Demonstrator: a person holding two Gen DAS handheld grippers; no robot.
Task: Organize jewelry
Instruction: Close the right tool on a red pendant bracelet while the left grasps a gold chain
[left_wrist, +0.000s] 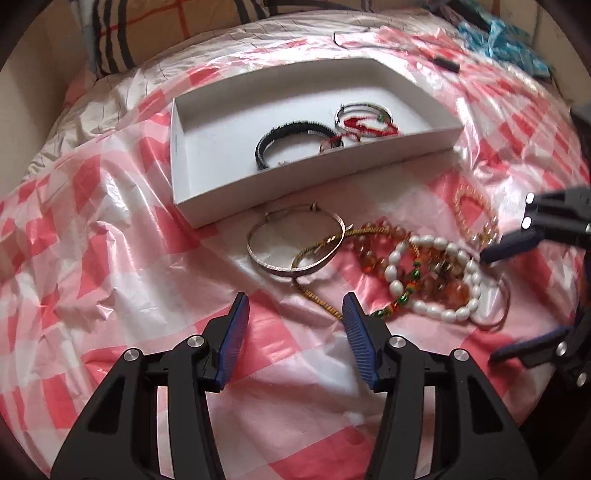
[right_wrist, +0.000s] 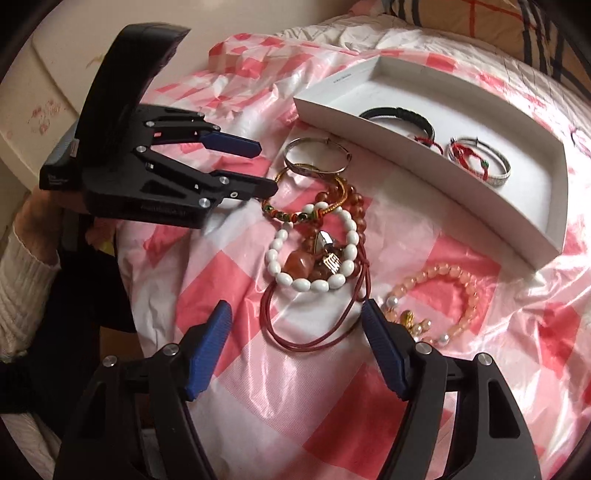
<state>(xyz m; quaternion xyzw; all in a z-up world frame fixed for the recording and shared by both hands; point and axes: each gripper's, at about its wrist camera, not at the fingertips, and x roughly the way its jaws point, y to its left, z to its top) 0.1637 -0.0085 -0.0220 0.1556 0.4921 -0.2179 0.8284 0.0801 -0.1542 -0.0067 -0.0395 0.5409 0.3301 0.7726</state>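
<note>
Bearing unreadable print, white tray (right_wrist: 341, 79) rim label.

Your right gripper (right_wrist: 295, 317) hangs with jaws apart over the dark red cord loop (right_wrist: 314, 325), nothing between the pads. Just beyond lies the white bead bracelet (right_wrist: 314, 251), tangled with amber beads (right_wrist: 354, 206). Your left gripper (right_wrist: 266, 170) comes in from the left, jaws parted, tips near the silver bangle (right_wrist: 317, 157). The white tray (right_wrist: 480, 206) holds a black bracelet (right_wrist: 402, 112) and, it seems, red cord pieces.
</note>
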